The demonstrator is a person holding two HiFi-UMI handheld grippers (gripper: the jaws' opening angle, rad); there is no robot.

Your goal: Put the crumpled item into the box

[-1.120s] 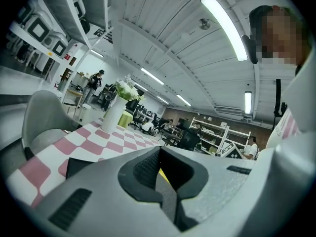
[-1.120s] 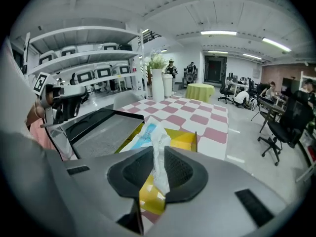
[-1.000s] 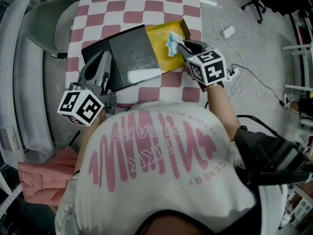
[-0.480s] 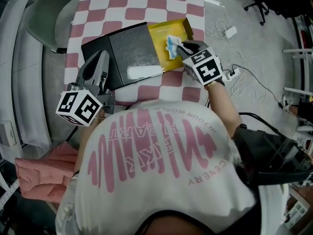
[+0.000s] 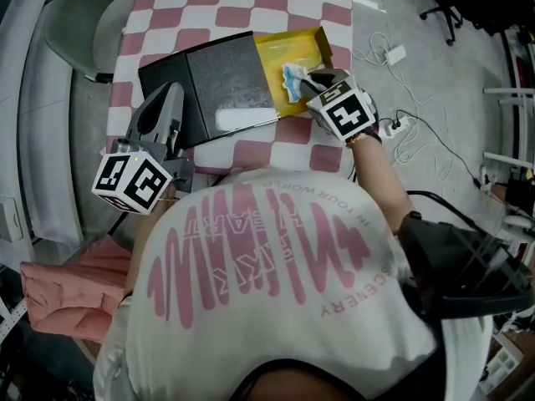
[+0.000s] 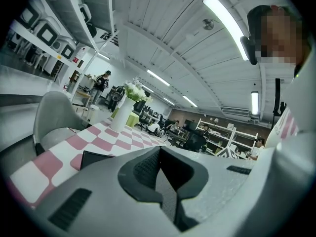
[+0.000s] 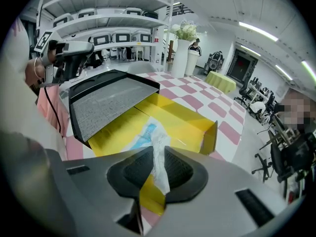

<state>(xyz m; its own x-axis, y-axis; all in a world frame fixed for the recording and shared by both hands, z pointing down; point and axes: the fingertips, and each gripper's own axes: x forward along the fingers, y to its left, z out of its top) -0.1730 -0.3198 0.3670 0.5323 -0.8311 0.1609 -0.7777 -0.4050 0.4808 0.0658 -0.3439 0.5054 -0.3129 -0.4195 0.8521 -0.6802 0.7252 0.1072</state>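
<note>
Pink-and-white checks cover the counter [image 5: 242, 7], and on it sits the box [image 5: 305, 42], a yellow tray with low walls. Its black lid [image 5: 209, 78] lies folded open flat against the tray's left side, so the yellow inside is uncovered. The right gripper [image 5: 311, 80] leans in over the box's near-right wall, its jaws pinched on the crumpled item [image 5: 292, 78], a white and blue wad. In the right gripper view the crumpled item [image 7: 157, 154] runs from between the pads down into the box, its far end on or just above the yellow floor. The left gripper [image 5: 165, 107] hangs off the lid's near-left corner, jaws together with nothing in them, clear of the box. A grey chair [image 5: 79, 32] stands left of the box. White cables [image 5: 389, 55] lie on the floor to its right. A white vase [image 7: 181, 53] stands on the counter well beyond it.
</note>
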